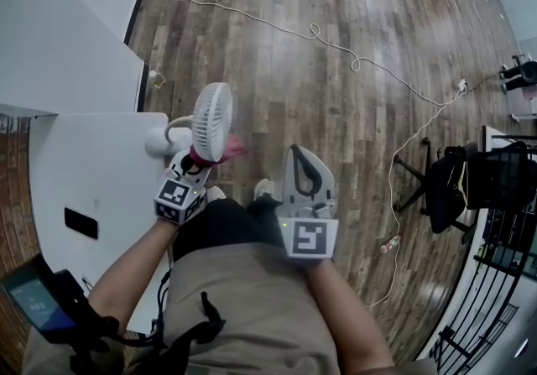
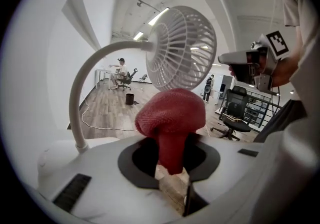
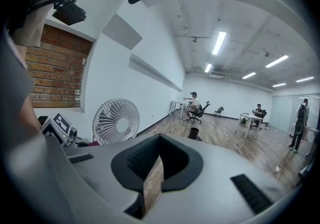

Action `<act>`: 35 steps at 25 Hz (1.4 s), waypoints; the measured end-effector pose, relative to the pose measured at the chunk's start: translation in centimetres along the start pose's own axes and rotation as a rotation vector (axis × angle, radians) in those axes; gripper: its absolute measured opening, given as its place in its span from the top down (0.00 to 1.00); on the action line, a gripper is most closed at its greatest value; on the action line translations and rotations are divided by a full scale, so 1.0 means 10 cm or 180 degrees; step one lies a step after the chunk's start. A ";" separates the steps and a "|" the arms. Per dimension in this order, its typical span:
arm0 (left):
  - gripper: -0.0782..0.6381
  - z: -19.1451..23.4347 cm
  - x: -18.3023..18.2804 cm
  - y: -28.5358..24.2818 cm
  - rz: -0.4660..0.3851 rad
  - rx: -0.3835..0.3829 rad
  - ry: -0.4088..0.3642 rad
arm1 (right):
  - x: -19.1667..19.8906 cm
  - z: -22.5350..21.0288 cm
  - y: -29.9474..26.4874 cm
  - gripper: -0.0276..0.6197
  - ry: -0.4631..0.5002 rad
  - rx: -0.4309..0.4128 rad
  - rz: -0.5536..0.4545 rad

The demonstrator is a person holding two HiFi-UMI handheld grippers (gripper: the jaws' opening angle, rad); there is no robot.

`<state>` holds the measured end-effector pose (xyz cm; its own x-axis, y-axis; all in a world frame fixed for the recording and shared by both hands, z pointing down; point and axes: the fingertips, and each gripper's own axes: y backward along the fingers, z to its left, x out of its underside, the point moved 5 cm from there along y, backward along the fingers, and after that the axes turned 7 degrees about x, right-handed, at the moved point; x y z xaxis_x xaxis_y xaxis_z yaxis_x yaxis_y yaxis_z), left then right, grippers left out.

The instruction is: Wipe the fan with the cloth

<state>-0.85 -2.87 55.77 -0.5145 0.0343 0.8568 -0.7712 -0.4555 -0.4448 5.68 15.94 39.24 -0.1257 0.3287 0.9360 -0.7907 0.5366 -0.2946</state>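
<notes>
Left claw (image 2: 172, 170) pinches the red cloth (image 2: 171, 115), bunched just ahead, with the fan (image 2: 182, 50) grille right beyond it, perhaps touching. Right claw (image 3: 150, 180) is pressed together, empty, off beside. Wiping's on: next, sweep the cloth across the grille.

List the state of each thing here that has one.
fan: upright on the table, not held.
cloth: bunched, clamped in the left hand-held gripper.
left hand-held gripper: shut on cloth, by the fan's lower rim.
right hand-held gripper: shut, empty, apart from the fan.
</notes>
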 end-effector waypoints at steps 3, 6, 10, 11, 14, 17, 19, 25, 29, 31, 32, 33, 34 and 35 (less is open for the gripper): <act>0.77 -0.01 -0.09 0.04 -0.0102 -0.0062 -0.0016 | -0.01 0.00 0.02 0.96 0.0005 -0.0020 0.0005; 0.77 0.01 -0.11 0.07 -0.0171 -0.0112 -0.0076 | -0.01 0.02 0.03 0.96 -0.0038 -0.0033 -0.0002; 0.77 -0.01 -0.11 0.19 -0.0239 -0.0201 -0.0115 | 0.02 0.08 0.07 0.96 -0.0031 -0.0079 0.0004; 0.77 -0.01 -0.11 0.22 -0.0268 -0.0226 -0.0117 | 0.03 0.09 0.08 0.96 -0.0028 -0.0089 0.0012; 0.77 -0.04 -0.20 0.29 -0.0359 -0.0234 -0.0146 | 0.02 0.11 0.09 0.96 -0.0052 -0.0098 -0.0017; 0.77 -0.12 -0.23 0.36 -0.0387 -0.0265 -0.0298 | 0.02 0.08 0.13 0.96 -0.0122 -0.0084 -0.0026; 0.77 -0.15 -0.24 0.38 -0.0390 -0.0300 -0.0361 | 0.02 0.07 0.14 0.96 -0.0135 -0.0084 -0.0044; 0.77 -0.28 -0.41 0.53 -0.0414 -0.0278 -0.0320 | -0.03 0.16 0.18 0.96 -0.0173 -0.0144 -0.0107; 0.77 -0.33 -0.48 0.60 -0.0435 -0.0283 -0.0326 | -0.05 0.19 0.20 0.96 -0.0197 -0.0151 -0.0119; 0.77 -0.36 -0.51 0.63 -0.0423 -0.0285 -0.0328 | -0.06 0.20 0.22 0.96 -0.0222 -0.0165 -0.0127; 0.77 -0.37 -0.53 0.65 -0.0422 -0.0282 -0.0336 | -0.07 0.21 0.22 0.96 -0.0232 -0.0174 -0.0135; 0.77 -0.39 -0.55 0.66 -0.0425 -0.0278 -0.0345 | -0.08 0.22 0.23 0.96 -0.0244 -0.0183 -0.0146; 0.77 -0.41 -0.57 0.68 -0.0431 -0.0274 -0.0355 | -0.08 0.23 0.24 0.96 -0.0259 -0.0190 -0.0157; 0.77 -0.42 -0.59 0.69 -0.0439 -0.0272 -0.0364 | -0.09 0.24 0.24 0.96 -0.0270 -0.0197 -0.0165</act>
<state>-4.75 -2.47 46.53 -0.3596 -0.0123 0.9330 -0.8629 -0.3760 -0.3376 2.44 15.08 38.16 -0.1379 0.2339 0.9624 -0.7594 0.5989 -0.2544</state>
